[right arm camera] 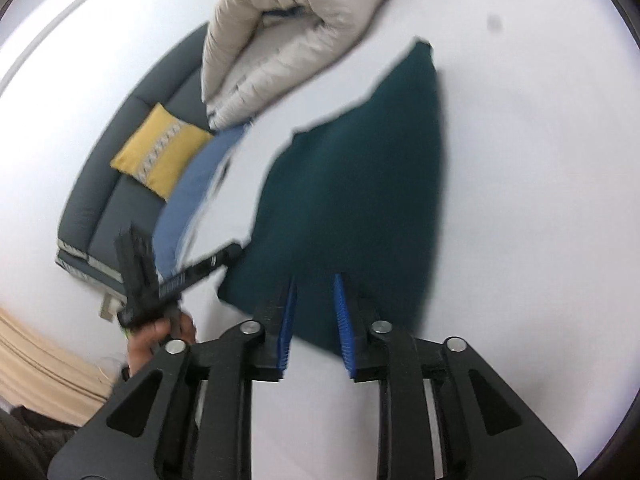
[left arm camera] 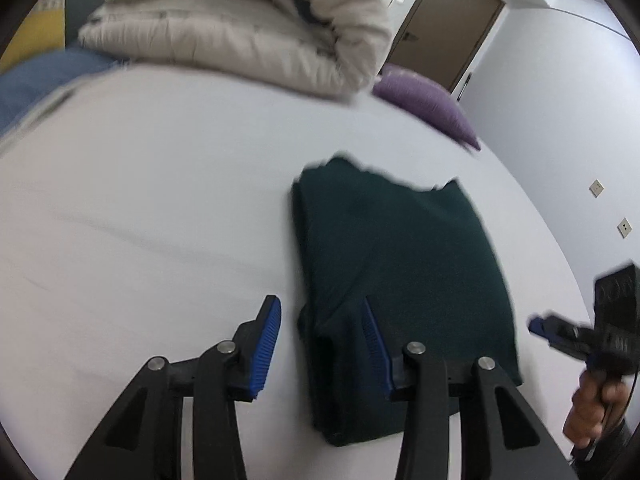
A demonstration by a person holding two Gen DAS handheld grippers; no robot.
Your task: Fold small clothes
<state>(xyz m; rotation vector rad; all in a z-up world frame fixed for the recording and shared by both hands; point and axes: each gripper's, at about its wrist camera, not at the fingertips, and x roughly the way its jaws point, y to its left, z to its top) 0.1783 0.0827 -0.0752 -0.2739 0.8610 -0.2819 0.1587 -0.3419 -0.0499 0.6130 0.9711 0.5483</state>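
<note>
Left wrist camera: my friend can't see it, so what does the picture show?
A folded dark green garment lies on a white bed, with the open left gripper straddling its near left edge. A rolled beige duvet and purple pillow sit beyond.

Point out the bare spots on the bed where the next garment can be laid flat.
Widest bare sheet: left of the dark green garment, below the rolled beige duvet. A narrower strip lies right of the garment toward the purple pillow. Crowded: the far end, with duvet, pillow and blue cloth.
</note>
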